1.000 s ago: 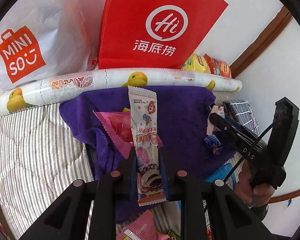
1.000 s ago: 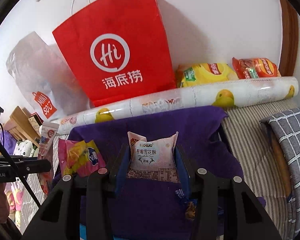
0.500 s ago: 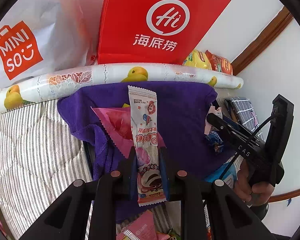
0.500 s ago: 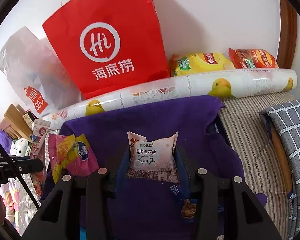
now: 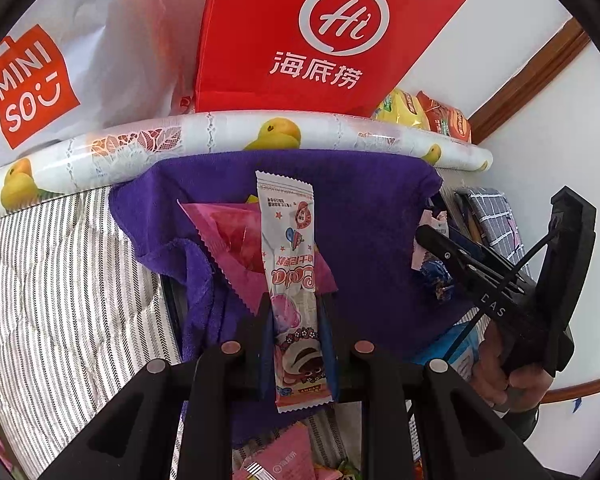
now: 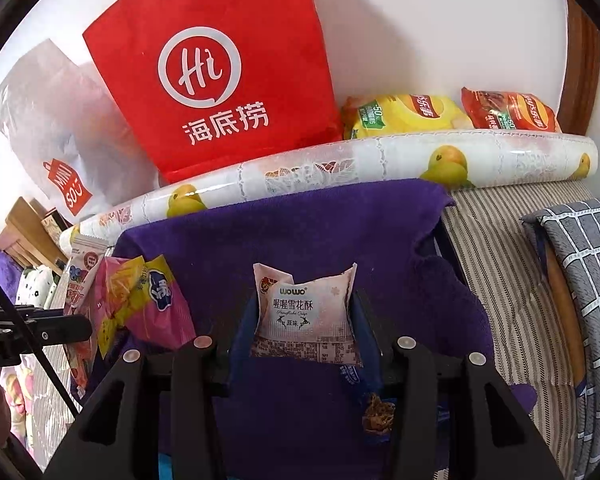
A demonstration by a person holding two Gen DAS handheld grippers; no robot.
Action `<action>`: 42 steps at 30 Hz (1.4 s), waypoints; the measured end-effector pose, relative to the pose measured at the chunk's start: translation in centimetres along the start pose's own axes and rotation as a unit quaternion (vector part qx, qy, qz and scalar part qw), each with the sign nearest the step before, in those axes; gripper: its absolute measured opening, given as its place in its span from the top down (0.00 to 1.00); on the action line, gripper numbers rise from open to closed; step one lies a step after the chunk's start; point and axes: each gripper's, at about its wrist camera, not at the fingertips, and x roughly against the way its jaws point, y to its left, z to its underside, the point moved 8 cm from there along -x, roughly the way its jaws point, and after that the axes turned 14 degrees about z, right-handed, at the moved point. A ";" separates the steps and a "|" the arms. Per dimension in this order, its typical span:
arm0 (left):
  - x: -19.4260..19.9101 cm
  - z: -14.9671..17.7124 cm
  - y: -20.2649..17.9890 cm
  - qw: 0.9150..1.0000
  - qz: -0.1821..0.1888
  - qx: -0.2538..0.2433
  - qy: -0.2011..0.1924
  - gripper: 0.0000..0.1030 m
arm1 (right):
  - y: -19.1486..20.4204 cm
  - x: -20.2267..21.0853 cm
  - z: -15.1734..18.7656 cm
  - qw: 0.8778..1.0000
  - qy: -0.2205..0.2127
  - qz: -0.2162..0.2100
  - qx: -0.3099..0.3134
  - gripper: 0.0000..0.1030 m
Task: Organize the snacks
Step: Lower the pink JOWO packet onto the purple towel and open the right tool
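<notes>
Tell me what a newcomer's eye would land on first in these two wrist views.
The big red paper bag against the wall, behind the duck-print roll. Next, the snacks held over the purple towel: a long pink-and-white packet in the left hand-held gripper, a small white pouch in the right hand-held gripper.

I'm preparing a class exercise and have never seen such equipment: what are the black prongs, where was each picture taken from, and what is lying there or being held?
No robot here: a person holds a two-finger gripper in each hand, each with a camera looking along its fingers. In the left wrist view, the left gripper is shut on a long white-and-pink snack packet. In the right wrist view, the right gripper is shut on a small pillow-shaped snack pouch. Both hang over a purple towel where a pink-and-yellow packet lies. Behind are a rolled sheet printed with yellow fruit, a red paper bag and two chip bags.
</notes>
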 end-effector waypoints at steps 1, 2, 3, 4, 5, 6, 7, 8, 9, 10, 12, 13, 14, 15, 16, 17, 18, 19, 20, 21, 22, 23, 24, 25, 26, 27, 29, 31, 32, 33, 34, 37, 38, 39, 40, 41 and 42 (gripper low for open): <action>-0.1 0.0 0.0 1.000 0.000 0.000 0.001 0.80 | 0.0 0.0 0.0 1.000 0.001 -0.001 0.000 0.54; -0.2 0.0 0.1 1.000 0.000 0.001 0.002 0.80 | 0.0 -0.1 0.0 1.000 0.002 -0.001 -0.001 0.53; -0.2 0.1 0.1 1.000 -0.001 0.001 0.003 0.80 | -0.1 -0.1 0.0 1.000 0.003 -0.001 -0.001 0.53; -0.3 0.0 0.1 1.000 -0.001 0.001 0.004 0.80 | -0.1 -0.2 0.0 1.000 0.005 -0.002 -0.002 0.52; -0.4 0.1 0.1 1.000 -0.001 0.001 0.004 0.80 | -0.2 -0.2 0.1 1.000 0.006 -0.003 -0.003 0.51; -0.4 0.1 0.1 1.000 -0.001 0.001 0.005 0.80 | -0.2 -0.3 0.1 1.000 0.007 -0.004 -0.003 0.49; -0.5 0.1 0.2 1.000 -0.001 0.002 0.007 0.80 | -0.2 -0.3 0.1 1.000 0.008 -0.005 -0.003 0.49; -0.5 0.1 0.2 1.000 -0.001 0.003 0.008 0.80 | -0.2 -0.3 0.1 1.000 0.009 -0.005 -0.004 0.48; -0.6 0.1 0.3 1.000 -0.001 0.003 0.009 0.80 | -0.2 -0.4 0.2 1.000 0.011 -0.006 -0.003 0.47; -0.7 0.1 0.3 1.000 -0.001 0.004 0.010 0.80 | -0.1 -0.4 0.2 1.000 0.013 -0.007 -0.002 0.47; -0.9 0.1 0.3 1.000 -0.001 0.005 0.011 0.80 | -0.1 -0.5 0.3 1.000 0.016 -0.005 0.001 0.47; -0.9 0.1 0.3 1.000 -0.001 0.005 0.011 0.80 | 0.0 -0.6 0.4 1.000 0.016 -0.004 0.003 0.47; -1.0 0.1 0.3 1.000 -0.001 0.005 0.012 0.80 | 0.0 -0.5 0.4 1.000 0.016 -0.005 0.004 0.46; -1.0 0.1 0.3 1.000 -0.002 0.005 0.012 0.80 | 0.1 -0.5 0.4 1.000 0.015 -0.005 0.005 0.46; -1.0 0.1 0.3 1.000 -0.002 0.005 0.012 0.80 | 0.2 -0.5 0.4 1.000 0.013 -0.006 0.007 0.45; -1.0 0.1 0.3 1.000 -0.002 0.005 0.013 0.80 | 0.2 -0.4 0.5 1.000 0.013 -0.006 0.008 0.44; -1.0 0.1 0.3 1.000 -0.002 0.006 0.013 0.80 | 0.3 -0.4 0.5 1.000 0.013 -0.007 0.010 0.44; -1.1 0.1 0.3 1.000 -0.002 0.006 0.014 0.80 | 0.4 -0.4 0.6 1.000 0.014 -0.008 0.013 0.44; -1.2 0.1 0.3 1.000 -0.002 0.007 0.014 0.80 | 0.4 -0.4 0.6 1.000 0.015 -0.008 0.013 0.44; -1.2 0.1 0.3 1.000 -0.001 0.007 0.014 0.80 | 0.4 -0.5 0.6 1.000 0.018 -0.009 0.014 0.43; -1.2 0.0 0.3 1.000 0.000 0.007 0.013 0.80 | 0.4 -0.6 0.6 1.000 0.020 -0.009 0.014 0.43; -1.3 0.0 0.3 1.000 0.001 0.007 0.012 0.80 | 0.4 -0.7 0.7 1.000 0.023 -0.009 0.013 0.42; -1.2 0.0 0.3 1.000 0.001 0.006 0.012 0.80 | 0.4 -0.8 0.7 1.000 0.025 -0.010 0.011 0.41; -1.3 0.0 0.3 1.000 0.001 0.007 0.011 0.80 | 0.4 -0.8 0.7 1.000 0.027 -0.010 0.009 0.41; -1.2 0.0 0.4 1.000 0.001 0.007 0.011 0.80 | 0.3 -0.8 0.8 1.000 0.027 -0.011 0.007 0.40; -1.3 -0.1 0.4 1.000 0.002 0.007 0.011 0.80 | 0.3 -0.8 0.8 1.000 0.028 -0.013 0.005 0.39; -1.3 0.0 0.4 1.000 0.004 0.008 0.011 0.80 | 0.2 -0.8 0.7 1.000 0.028 -0.015 0.003 0.37; -1.3 0.0 0.4 1.000 0.006 0.009 0.011 0.80 | 0.3 -0.6 0.6 1.000 0.024 -0.016 0.002 0.35; -1.3 0.0 0.4 1.000 0.006 0.009 0.011 0.80 | 0.3 -0.5 0.6 1.000 0.022 -0.016 0.002 0.31; -1.2 0.0 0.4 1.000 0.006 0.009 0.011 0.80 | 0.3 -0.4 0.5 1.000 0.020 -0.017 0.002 0.28; -1.2 0.0 0.4 1.000 0.007 0.009 0.010 0.80 | 0.4 -0.3 0.5 1.000 0.019 -0.018 0.002 0.27; -1.2 -0.1 0.5 1.000 0.009 0.010 0.009 0.80 | 0.4 -0.2 0.4 1.000 0.017 -0.019 0.001 0.27; -1.1 -0.1 0.5 1.000 0.010 0.010 0.008 0.80 | 0.3 -0.3 0.4 1.000 0.018 -0.020 0.000 0.27; -1.1 -0.2 0.5 1.000 0.011 0.011 0.007 0.80 | 0.3 -0.3 0.3 1.000 0.019 -0.021 0.000 0.27; -1.1 -0.2 0.5 1.000 0.012 0.010 0.007 0.80 | 0.3 -0.3 0.3 1.000 0.019 -0.021 -0.002 0.27; -1.1 -0.2 0.5 1.000 0.014 0.010 0.006 0.80 | 0.3 -0.2 0.3 1.000 0.018 -0.021 -0.003 0.27; -1.2 -0.2 0.4 1.000 0.015 0.010 0.006 0.80 | 0.3 -0.2 0.3 1.000 0.017 -0.022 -0.004 0.27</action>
